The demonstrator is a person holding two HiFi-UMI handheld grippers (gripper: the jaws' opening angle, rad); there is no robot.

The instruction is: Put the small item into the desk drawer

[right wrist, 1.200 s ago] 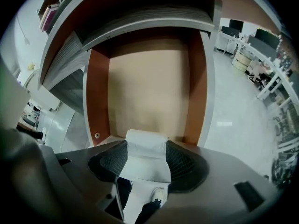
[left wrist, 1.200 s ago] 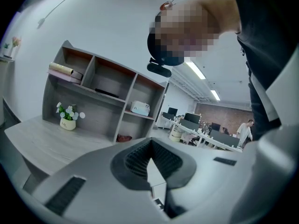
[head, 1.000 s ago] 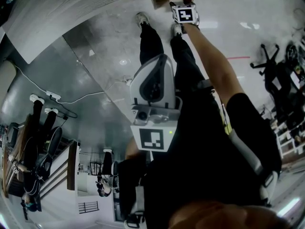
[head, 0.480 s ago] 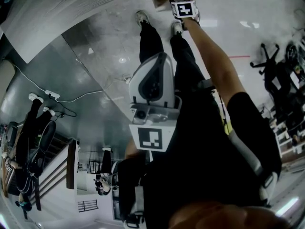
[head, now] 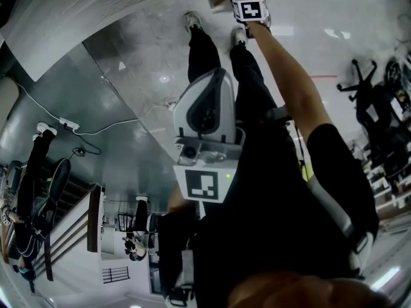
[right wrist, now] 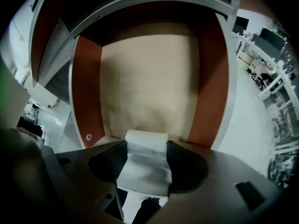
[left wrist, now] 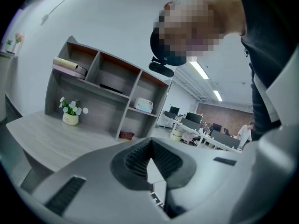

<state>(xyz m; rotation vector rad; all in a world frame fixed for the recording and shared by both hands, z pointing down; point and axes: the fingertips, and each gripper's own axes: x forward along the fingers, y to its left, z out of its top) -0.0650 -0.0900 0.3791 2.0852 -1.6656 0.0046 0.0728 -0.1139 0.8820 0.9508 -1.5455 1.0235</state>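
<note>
The grey floor [head: 128,95] fills most of the head view, with the person's legs [head: 247,88] standing on it. The pale desk [head: 96,5] runs along the top edge. Under it the drawer [right wrist: 145,78] stands open, with red-brown side walls and a bare beige bottom.

The right gripper [right wrist: 147,148] is stretched out on a straight arm to the drawer's mouth. Its jaws are clamped on a white roll [right wrist: 146,142], possibly a spool of thread. The roll lies crosswise between the black pads [right wrist: 187,164] at the drawer's near edge. Whether it touches the bottom cannot be told.

The left gripper [left wrist: 150,143] is held back near the person's body, well apart from the drawer. Its tips meet with nothing between them. It faces a shelf unit [left wrist: 107,83] on another desk, where a small flower pot [left wrist: 71,118] stands.
</note>
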